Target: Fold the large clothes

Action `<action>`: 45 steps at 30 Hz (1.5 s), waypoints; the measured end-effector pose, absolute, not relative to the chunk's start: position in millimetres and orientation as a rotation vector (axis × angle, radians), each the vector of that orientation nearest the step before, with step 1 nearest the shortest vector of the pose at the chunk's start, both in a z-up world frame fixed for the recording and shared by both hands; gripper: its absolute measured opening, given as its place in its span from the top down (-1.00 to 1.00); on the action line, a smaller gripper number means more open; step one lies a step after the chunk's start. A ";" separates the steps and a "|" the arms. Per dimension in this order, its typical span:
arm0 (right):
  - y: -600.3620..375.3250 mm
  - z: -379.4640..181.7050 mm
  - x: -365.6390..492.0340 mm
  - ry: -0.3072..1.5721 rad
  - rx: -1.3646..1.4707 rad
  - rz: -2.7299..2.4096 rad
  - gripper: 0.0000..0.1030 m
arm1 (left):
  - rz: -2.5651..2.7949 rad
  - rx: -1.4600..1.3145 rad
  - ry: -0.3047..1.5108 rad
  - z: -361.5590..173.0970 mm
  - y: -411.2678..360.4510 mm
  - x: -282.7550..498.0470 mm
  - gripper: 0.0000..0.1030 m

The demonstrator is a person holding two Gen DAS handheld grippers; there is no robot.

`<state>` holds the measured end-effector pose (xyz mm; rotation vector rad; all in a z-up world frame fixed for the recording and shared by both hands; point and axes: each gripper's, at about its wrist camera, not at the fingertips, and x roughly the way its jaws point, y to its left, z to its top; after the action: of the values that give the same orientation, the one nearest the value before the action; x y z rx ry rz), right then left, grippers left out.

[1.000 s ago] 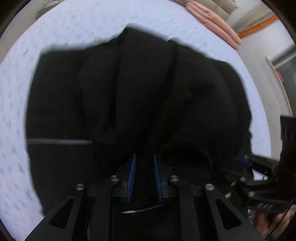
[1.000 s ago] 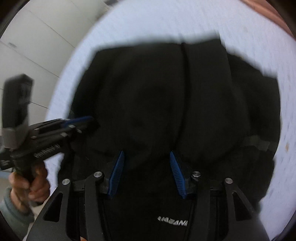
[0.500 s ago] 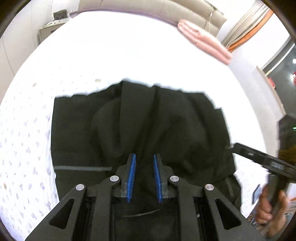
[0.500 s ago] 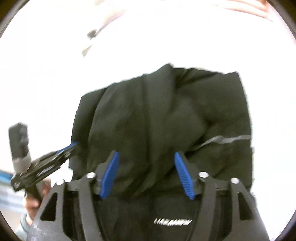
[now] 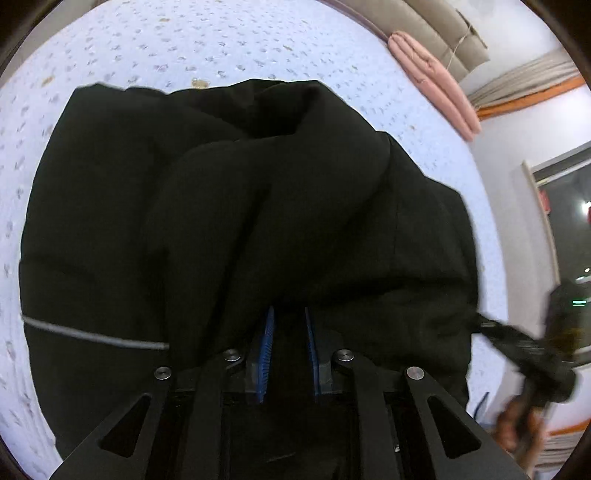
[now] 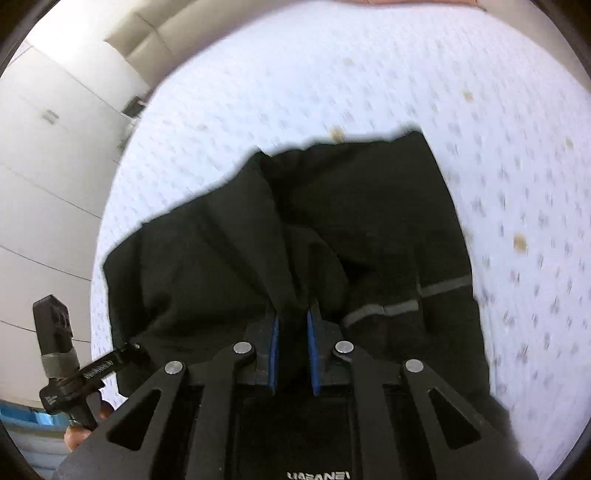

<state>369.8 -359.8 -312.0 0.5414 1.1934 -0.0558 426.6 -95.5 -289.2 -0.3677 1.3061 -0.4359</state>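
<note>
A large black garment [image 5: 258,206] with a thin grey reflective stripe [image 5: 92,336] lies bunched on a white patterned bed [image 5: 221,40]. My left gripper [image 5: 289,314] is shut on a fold of the black fabric at its near edge. My right gripper [image 6: 292,314] is shut on another fold of the same garment [image 6: 295,221], whose grey stripe [image 6: 443,284] shows to the right. Each gripper appears at the edge of the other's view: the right one [image 5: 517,347] and the left one [image 6: 88,373].
A pink rolled blanket [image 5: 432,77] lies at the far edge of the bed by a beige headboard [image 5: 443,33]. White wardrobe doors [image 6: 44,177] stand left of the bed. A window [image 5: 565,229] is at the right.
My right gripper has closed from wide open onto the black fabric. The left gripper has stayed shut on its fold and now sits closer to the garment.
</note>
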 end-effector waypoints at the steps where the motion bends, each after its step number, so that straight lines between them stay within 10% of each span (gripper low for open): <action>1: -360.8 -326.8 372.3 1.213 0.554 -0.054 0.74 | -0.446 -0.377 1.305 -290.1 -94.4 424.5 0.67; 6: -371.0 -347.1 387.1 1.237 0.672 -0.047 0.62 | -0.466 -0.272 1.298 -272.8 -98.4 417.6 0.67; 11: -341.7 -284.8 378.7 1.201 0.570 -0.030 -0.06 | -0.500 -0.214 1.184 -224.8 -102.3 407.1 0.59; 14: -305.1 -261.7 381.8 1.159 0.535 0.042 -0.07 | -0.500 -0.207 1.164 -221.6 -108.5 408.8 0.26; 22: -238.7 -350.3 399.9 1.382 0.367 0.024 -0.10 | -0.438 -0.095 1.234 -282.7 -119.2 409.7 0.28; 45: -306.9 -303.2 257.8 1.305 0.209 0.190 -0.26 | -0.025 -0.364 1.405 -263.3 65.5 184.9 0.26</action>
<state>257.8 -306.9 -303.2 0.2094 1.3046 0.1897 184.9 65.5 -263.3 -0.3643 1.4049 -0.0253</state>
